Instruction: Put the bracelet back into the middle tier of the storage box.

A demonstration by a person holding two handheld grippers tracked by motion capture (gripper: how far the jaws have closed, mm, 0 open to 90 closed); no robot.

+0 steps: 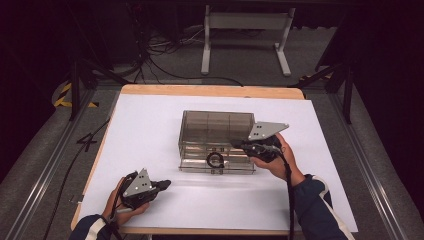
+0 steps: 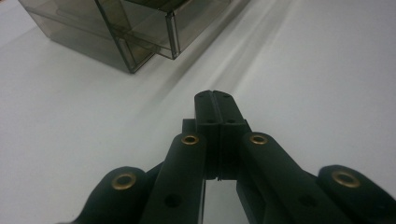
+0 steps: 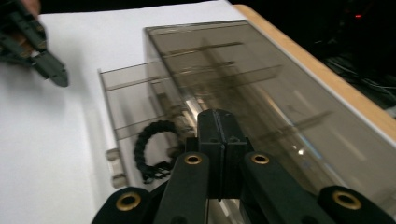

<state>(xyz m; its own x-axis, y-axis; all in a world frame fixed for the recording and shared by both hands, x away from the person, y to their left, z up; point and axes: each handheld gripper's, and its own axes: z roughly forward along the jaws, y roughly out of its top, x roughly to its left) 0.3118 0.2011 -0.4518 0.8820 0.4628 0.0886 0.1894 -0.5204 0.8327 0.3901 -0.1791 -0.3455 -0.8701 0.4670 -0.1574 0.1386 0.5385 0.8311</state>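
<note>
a: smoky grey clear plastic, that's the drawer box (image 1: 217,131) in the middle of the white sheet (image 1: 150,125) on the worktop (image 1: 210,90). its lower drawer (image 1: 216,165) stands pulled out toward the person.

b: and inside the drawer?

a: a black braided bracelet (image 1: 215,160), curled in a ring, lying near the drawer's front wall. the right gripper view brings it close: the bracelet (image 3: 152,151) lies on the drawer floor just left of the jaw tips, with two small knobs on the drawer front beside it.

b: what does the high view add?

a: the whole layout. the right gripper (image 1: 238,144) hangs over the right end of the box, its grey plate on top, the hand behind it. the left gripper (image 1: 166,184) rests low on the sheet near the front left, well apart from the box.

b: the jaws?

a: both pairs are pressed together with nothing between them. the left gripper view shows its own jaws meeting over bare white sheet, with a corner of the drawer box (image 2: 112,32) at the upper left. the right gripper view shows its jaws closed above the box lid, and the left gripper (image 3: 60,77) far off at the upper left.

b: other compartments?

a: the upper part has dividers visible through the plastic; i can't tell whether anything lies in them.
</note>
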